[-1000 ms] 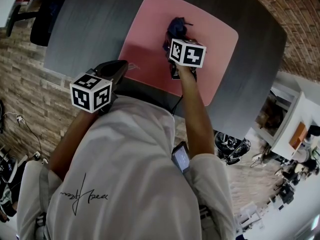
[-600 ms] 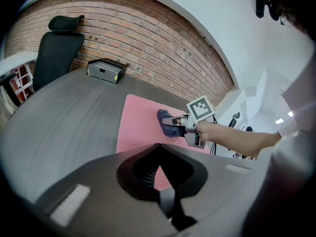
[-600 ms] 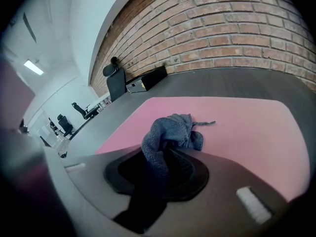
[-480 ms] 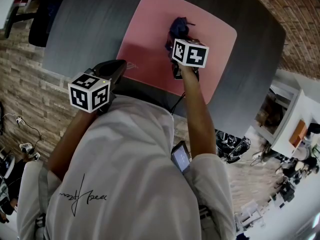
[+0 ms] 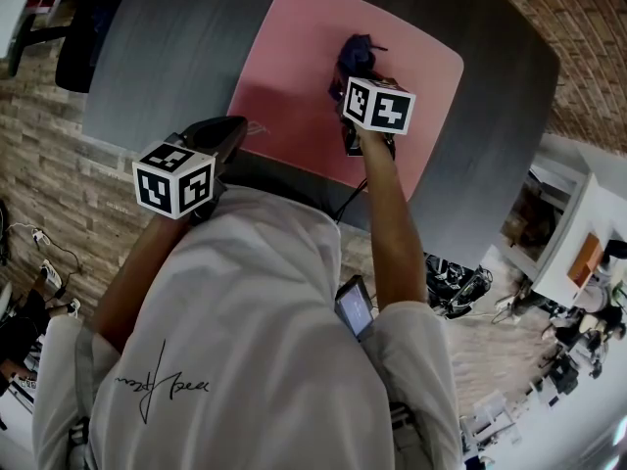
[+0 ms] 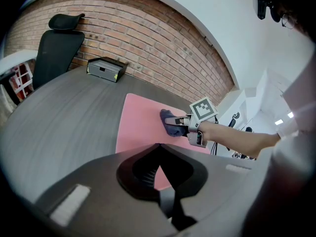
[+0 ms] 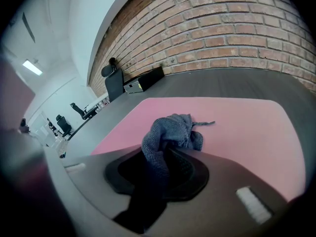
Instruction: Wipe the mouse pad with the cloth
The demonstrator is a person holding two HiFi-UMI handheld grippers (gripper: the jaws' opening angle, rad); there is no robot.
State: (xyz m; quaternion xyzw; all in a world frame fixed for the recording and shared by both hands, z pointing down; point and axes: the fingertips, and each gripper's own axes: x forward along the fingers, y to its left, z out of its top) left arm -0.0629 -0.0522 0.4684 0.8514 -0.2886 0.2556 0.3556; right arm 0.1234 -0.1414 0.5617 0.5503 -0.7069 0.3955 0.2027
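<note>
A pink mouse pad lies on the dark grey table. A crumpled dark blue cloth rests on the pad's right half, and my right gripper is shut on it. In the right gripper view the cloth bunches out from between the jaws of the right gripper onto the pad. My left gripper hovers by the pad's near left corner, shut and holding nothing. The left gripper view shows the left gripper, with the pad, the cloth and the right gripper beyond it.
A black office chair stands at the table's far left, and a flat black box lies near the far edge. A brick wall runs behind the table. The person's torso fills the lower part of the head view.
My right gripper has slid the cloth a little to the right and away across the pad. The left gripper has barely moved.
</note>
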